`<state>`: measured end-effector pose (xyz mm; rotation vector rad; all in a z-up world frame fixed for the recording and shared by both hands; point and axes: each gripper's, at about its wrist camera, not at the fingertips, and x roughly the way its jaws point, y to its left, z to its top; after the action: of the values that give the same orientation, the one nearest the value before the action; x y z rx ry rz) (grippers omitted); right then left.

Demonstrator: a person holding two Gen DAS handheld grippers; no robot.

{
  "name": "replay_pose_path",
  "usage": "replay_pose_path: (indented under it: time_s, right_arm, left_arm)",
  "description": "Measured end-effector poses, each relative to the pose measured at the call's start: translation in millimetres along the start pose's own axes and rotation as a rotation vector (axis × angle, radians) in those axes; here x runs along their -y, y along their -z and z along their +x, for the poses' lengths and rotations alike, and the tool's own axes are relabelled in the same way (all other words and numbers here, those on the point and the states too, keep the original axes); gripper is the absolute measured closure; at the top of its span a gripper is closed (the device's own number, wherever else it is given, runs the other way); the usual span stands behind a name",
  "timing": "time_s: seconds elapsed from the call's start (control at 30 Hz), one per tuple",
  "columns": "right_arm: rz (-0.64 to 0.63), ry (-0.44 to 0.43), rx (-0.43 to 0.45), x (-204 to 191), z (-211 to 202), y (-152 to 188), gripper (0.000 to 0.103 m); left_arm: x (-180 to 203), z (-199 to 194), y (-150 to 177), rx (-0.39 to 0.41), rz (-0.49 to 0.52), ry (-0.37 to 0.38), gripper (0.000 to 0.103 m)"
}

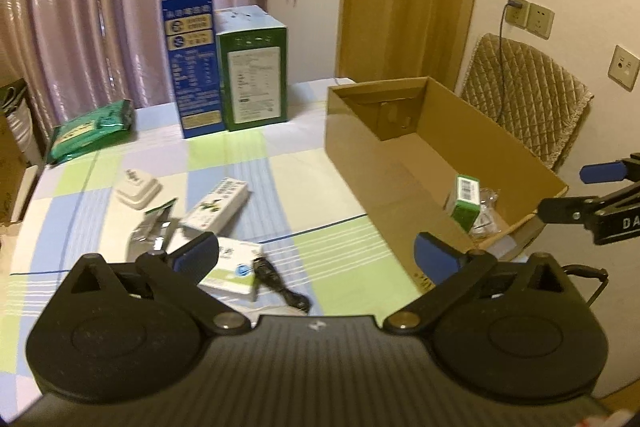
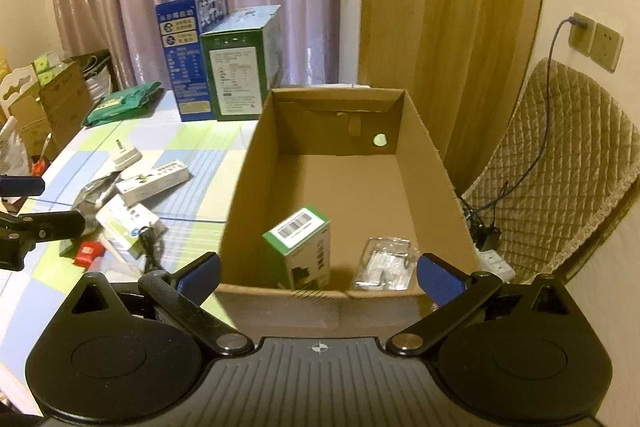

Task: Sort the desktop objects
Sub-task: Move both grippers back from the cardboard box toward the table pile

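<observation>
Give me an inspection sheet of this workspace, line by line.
Surface: table under a checked cloth.
Job's things: open cardboard box holding a small green box and a clear packet; still on the cloth: white adapter, long white box, flat white box, foil pouch.
Clutter: tall blue carton, green carton, green bag.
Grippers: left hand-held gripper and right hand-held gripper both open, empty.
Cables: black cable beside the flat box; charger cable from wall socket.
Surroundings: curtains, quilted chair.
</observation>
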<state>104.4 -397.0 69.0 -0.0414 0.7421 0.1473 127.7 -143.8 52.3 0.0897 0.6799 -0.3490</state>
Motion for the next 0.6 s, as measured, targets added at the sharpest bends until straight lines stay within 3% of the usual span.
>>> replay_pose_path:
  time_s: [0.37,0.6]
  right_arm:
    - [-0.034,-0.046,0.016,-35.1,-17.0,6.6,0.002]
    - [-0.054,-0.073,0.029,-55.2,-23.0,9.4,0.002]
  left_arm:
    - [-42.0,-31.2,28.1,0.001,-0.034,-0.054,0.001]
    - [-58.7,-48.0,52.2,0.017,0.022,-0.112,0.001]
